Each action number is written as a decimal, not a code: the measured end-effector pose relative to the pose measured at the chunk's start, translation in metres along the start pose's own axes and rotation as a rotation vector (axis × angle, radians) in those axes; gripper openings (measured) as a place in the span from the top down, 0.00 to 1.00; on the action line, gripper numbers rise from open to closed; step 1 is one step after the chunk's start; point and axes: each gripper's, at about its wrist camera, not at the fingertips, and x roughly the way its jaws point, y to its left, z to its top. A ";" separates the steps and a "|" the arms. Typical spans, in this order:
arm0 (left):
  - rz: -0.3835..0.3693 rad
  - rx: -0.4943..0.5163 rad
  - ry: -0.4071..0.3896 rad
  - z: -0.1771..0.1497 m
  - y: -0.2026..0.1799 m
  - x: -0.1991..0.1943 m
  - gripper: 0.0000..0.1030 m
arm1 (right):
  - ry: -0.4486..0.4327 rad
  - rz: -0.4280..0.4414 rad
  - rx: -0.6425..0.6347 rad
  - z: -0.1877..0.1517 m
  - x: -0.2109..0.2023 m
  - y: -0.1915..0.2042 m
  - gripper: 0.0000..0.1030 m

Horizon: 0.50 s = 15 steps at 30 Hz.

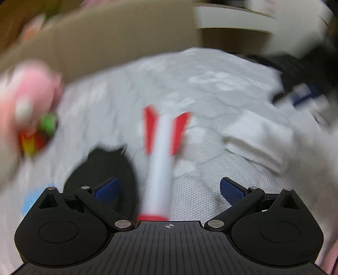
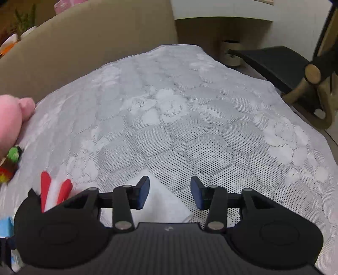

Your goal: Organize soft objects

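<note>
The left wrist view is blurred by motion. A white plush rocket (image 1: 160,160) with red fins lies on the grey lace bedcover (image 1: 211,88), between the wide-apart fingers of my open left gripper (image 1: 170,190), untouched by them. A black soft item (image 1: 105,162) lies just left of it. A folded white cloth (image 1: 259,137) sits to the right. My right gripper (image 2: 170,193) is open low over that white cloth (image 2: 160,203). The rocket (image 2: 55,190) shows at its left. A pink plush (image 2: 10,118) and a small green and red toy (image 2: 12,158) lie at the bed's left edge.
A tan padded headboard (image 2: 95,38) bounds the bed at the back left. A dark chair (image 2: 285,69) stands off the bed's right side, with a white shelf (image 2: 221,10) behind. Much of the bedcover (image 2: 179,116) ahead of the right gripper is bare.
</note>
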 end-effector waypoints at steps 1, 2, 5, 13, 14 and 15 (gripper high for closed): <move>-0.034 0.034 -0.018 -0.002 -0.007 -0.003 0.00 | 0.008 0.005 -0.008 -0.002 0.002 0.003 0.54; -0.063 0.058 -0.022 -0.003 -0.012 -0.005 0.00 | 0.016 0.012 -0.021 -0.004 0.003 0.006 0.54; -0.066 0.042 0.026 -0.006 -0.008 0.001 0.00 | 0.036 0.013 -0.064 -0.009 0.008 0.015 0.54; -0.259 -0.335 0.000 0.009 0.039 -0.019 0.05 | 0.045 0.011 -0.065 -0.013 0.011 0.018 0.49; -0.207 -0.343 0.009 0.010 0.042 -0.016 0.05 | 0.046 0.014 -0.062 -0.013 0.011 0.018 0.49; -0.158 -0.340 0.021 0.010 0.045 -0.012 0.05 | 0.046 0.018 -0.061 -0.012 0.011 0.018 0.49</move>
